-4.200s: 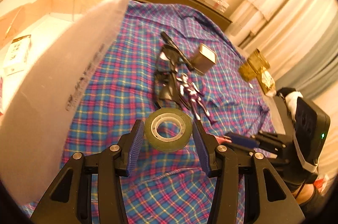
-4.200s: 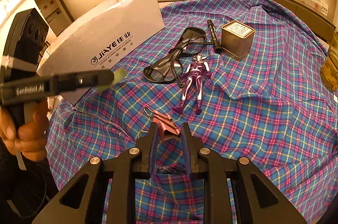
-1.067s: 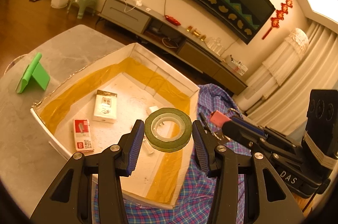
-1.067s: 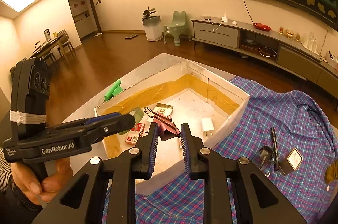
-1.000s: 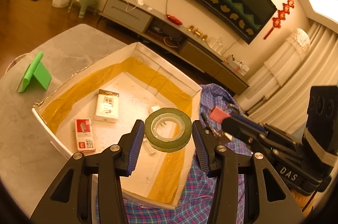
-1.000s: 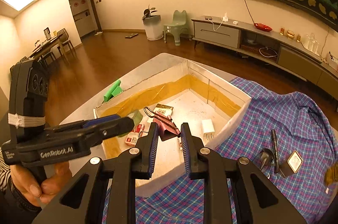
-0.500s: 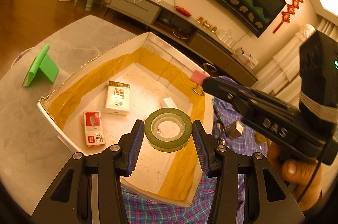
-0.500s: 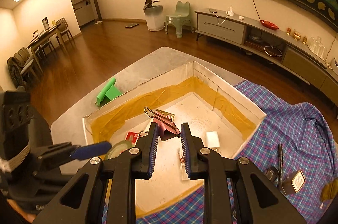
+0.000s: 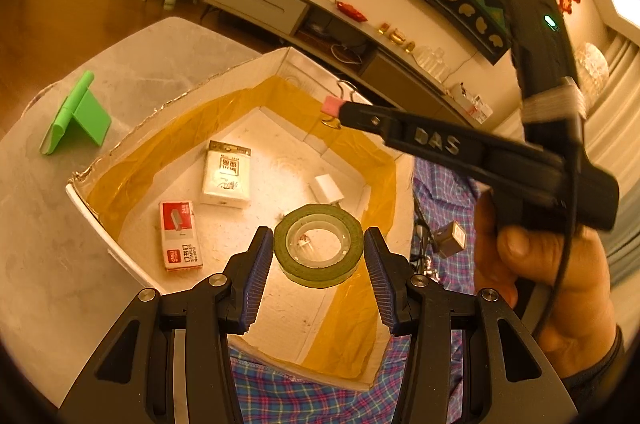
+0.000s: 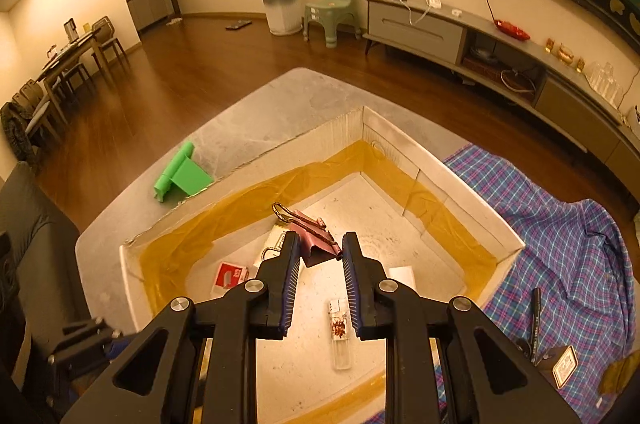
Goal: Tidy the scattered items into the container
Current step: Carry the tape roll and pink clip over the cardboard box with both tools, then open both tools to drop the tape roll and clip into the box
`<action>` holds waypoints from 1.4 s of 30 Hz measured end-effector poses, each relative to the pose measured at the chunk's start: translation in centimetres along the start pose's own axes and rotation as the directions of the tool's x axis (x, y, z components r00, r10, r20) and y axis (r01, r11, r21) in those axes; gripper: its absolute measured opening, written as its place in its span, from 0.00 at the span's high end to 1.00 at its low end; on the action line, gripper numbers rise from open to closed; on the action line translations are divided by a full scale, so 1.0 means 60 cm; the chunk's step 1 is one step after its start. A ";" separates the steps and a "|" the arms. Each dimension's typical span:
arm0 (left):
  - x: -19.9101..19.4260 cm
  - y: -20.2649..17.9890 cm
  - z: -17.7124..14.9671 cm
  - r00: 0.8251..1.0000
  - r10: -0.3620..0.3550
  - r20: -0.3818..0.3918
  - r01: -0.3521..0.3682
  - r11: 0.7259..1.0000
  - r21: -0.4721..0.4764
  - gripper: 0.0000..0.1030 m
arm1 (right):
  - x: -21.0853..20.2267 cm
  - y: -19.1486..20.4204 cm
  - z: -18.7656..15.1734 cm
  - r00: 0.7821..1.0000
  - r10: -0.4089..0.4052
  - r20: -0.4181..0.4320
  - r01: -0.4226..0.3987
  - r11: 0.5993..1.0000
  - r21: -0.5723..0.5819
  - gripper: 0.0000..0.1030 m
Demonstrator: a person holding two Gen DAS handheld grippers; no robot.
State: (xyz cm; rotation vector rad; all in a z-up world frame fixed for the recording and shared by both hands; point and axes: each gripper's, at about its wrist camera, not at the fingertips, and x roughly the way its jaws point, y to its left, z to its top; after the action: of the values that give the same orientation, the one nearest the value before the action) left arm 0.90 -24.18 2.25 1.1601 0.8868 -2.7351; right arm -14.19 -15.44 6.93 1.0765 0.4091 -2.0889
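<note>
My left gripper (image 9: 318, 250) is shut on a green roll of tape (image 9: 319, 250) and holds it over the near part of the white box (image 9: 96, 220). My right gripper (image 10: 319, 250) is shut on a pink binder clip (image 10: 310, 230) and holds it above the middle of the box (image 10: 460, 200). The right gripper also shows in the left wrist view, its tip (image 9: 340, 110) with the clip (image 9: 331, 104) over the box's far side. In the box lie a red staple box (image 9: 179, 234), a white packet (image 9: 227, 174), a white charger (image 9: 327, 188) and a lighter (image 10: 340, 332).
A green phone stand (image 9: 76, 116) sits on the grey table (image 9: 36, 244) left of the box. On the plaid cloth (image 10: 568, 232) to the right lie a black pen (image 10: 534, 320), glasses and a small square tin (image 10: 564, 366).
Both grippers have moved further over the box and lower. The right gripper has swung across in front of the left one. Each grip is unchanged.
</note>
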 end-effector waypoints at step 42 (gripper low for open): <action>0.058 0.002 0.004 0.987 0.146 -0.066 -0.139 0.986 0.091 0.52 | 0.152 0.007 0.053 0.978 -0.140 -0.157 0.120 0.984 -0.133 0.78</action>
State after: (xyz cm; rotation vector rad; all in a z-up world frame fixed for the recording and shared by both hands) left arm -1.71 -23.76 -0.02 1.2916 0.6693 -2.6551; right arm -19.13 -21.78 1.56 1.1814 0.6983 -2.0633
